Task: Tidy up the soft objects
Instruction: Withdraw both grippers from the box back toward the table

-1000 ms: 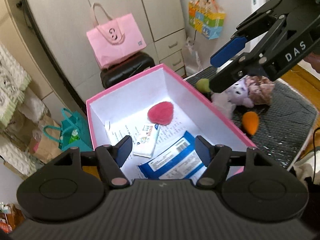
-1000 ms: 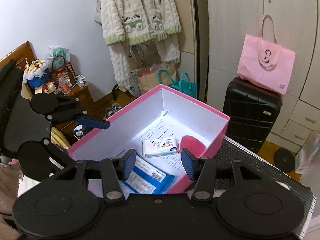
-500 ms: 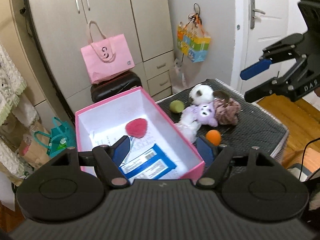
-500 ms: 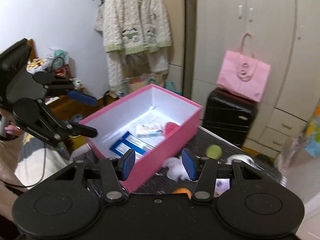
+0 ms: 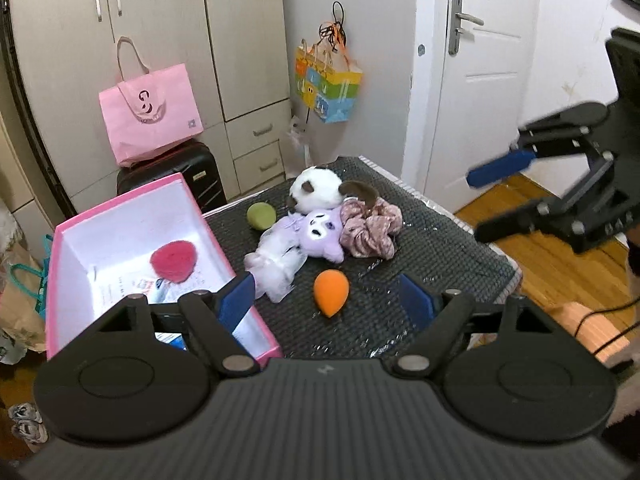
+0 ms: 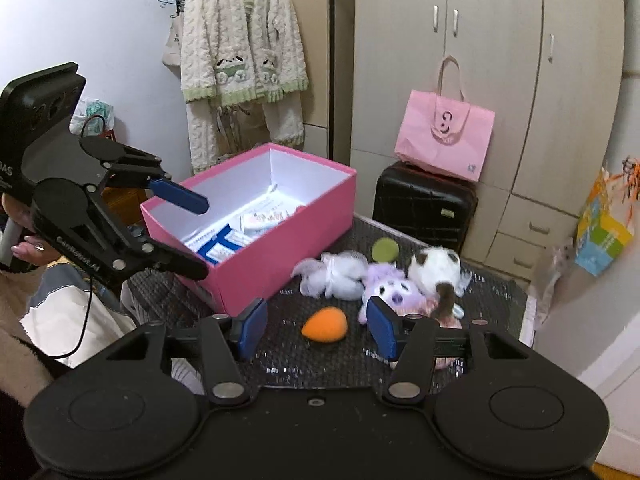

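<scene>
A pink box [image 5: 208, 224] [image 6: 280, 256] stands on the left of a black mat [image 5: 432, 248]; it holds a red sponge [image 5: 173, 261] and tissue packs [image 6: 224, 240]. On the mat lie an orange sponge [image 5: 330, 287] [image 6: 325, 324], a green ball [image 5: 261, 216] [image 6: 384, 249], a purple plush [image 5: 304, 240] [image 6: 384, 292], a white panda plush [image 5: 320, 190] [image 6: 434, 266] and a pink scrunchie [image 5: 370, 230]. My left gripper [image 5: 327, 300] [image 6: 188, 236] is open and empty, above the mat's near edge. My right gripper [image 6: 317, 322] [image 5: 488, 204] is open and empty, just before the orange sponge.
A black suitcase [image 5: 172, 176] with a pink bag [image 5: 150, 116] stands behind the box, in front of wardrobes. A colourful bag [image 5: 328, 84] hangs on the wall by a white door [image 5: 480, 80]. A fleece robe [image 6: 240, 64] hangs at the left. The mat's right edge drops to the wood floor [image 5: 560, 264].
Both grippers have pulled back and away from the box, so the toys on the mat have come into view. Both stay open and empty.
</scene>
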### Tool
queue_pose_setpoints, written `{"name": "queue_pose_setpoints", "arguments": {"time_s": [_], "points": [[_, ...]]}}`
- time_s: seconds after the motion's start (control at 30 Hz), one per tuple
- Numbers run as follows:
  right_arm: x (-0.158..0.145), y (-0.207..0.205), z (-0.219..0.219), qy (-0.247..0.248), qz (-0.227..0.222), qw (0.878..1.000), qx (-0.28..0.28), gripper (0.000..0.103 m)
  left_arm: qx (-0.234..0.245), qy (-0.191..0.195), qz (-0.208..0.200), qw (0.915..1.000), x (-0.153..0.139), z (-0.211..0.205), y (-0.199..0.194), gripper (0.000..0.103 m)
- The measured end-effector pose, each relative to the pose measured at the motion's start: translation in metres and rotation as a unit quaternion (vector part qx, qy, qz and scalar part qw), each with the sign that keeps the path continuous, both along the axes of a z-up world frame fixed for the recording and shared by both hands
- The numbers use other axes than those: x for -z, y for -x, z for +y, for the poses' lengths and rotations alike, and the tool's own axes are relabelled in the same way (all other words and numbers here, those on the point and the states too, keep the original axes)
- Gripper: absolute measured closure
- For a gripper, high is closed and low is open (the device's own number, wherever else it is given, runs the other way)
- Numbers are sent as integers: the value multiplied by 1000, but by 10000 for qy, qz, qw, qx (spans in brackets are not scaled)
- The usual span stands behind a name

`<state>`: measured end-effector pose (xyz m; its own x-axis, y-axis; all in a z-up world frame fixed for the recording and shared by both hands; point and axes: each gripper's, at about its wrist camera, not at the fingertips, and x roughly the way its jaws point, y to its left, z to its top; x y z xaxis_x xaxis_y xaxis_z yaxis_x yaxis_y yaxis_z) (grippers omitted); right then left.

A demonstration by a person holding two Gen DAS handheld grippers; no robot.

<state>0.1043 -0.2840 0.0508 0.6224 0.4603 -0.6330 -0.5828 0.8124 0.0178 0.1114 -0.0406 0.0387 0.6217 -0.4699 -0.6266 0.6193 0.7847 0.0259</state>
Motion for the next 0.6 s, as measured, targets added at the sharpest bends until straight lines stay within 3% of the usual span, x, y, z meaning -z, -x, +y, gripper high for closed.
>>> {"name": "queue_pose_setpoints", "arguments": {"time_s": [0.23, 0.47, 0.6], "points": [[24, 0, -19, -159, 87, 9998, 108, 40, 180, 27, -201, 9996, 21, -31, 2, 24], [59, -20, -32, 126, 24, 9986, 504, 40, 11, 378, -56, 9993, 46, -41, -17, 24], [76, -32, -42, -19, 123, 9975, 689, 40, -108, 291, -446, 9985, 61, -49, -14, 25]]}}
